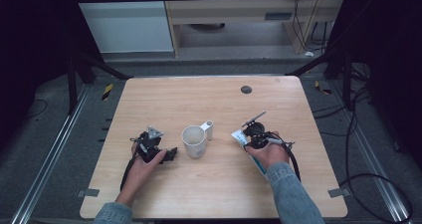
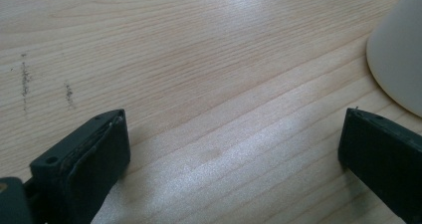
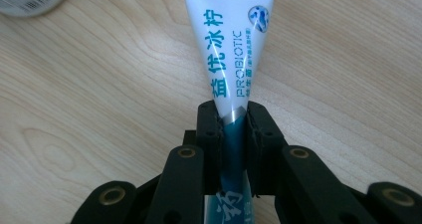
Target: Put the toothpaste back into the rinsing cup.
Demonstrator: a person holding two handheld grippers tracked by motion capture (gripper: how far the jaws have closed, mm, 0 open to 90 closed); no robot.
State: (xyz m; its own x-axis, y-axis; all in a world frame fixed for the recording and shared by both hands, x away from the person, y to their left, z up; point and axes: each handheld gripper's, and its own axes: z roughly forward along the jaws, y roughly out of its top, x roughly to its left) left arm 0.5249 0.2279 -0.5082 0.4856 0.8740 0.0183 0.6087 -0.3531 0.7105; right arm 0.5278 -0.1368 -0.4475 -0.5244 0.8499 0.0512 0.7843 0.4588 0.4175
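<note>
On the right side of the table (image 1: 149, 92), the right gripper (image 3: 232, 115) is clamped on a white and teal toothpaste tube (image 3: 231, 45), jaws pinching it flat near its middle. The tube lies just right of the white mug (image 1: 193, 141) at the table's centre. Left of the mug, the left gripper (image 2: 234, 144) rests low over bare wood, jaws spread wide and empty.

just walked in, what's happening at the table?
A person works two handheld grippers at a wooden table. The right gripper is clamped on a white and teal toothpaste tube, jaws pinching its middle. The left gripper is open over bare wood, holding nothing, right beside a white mug that stands upright between the two hands.
</note>
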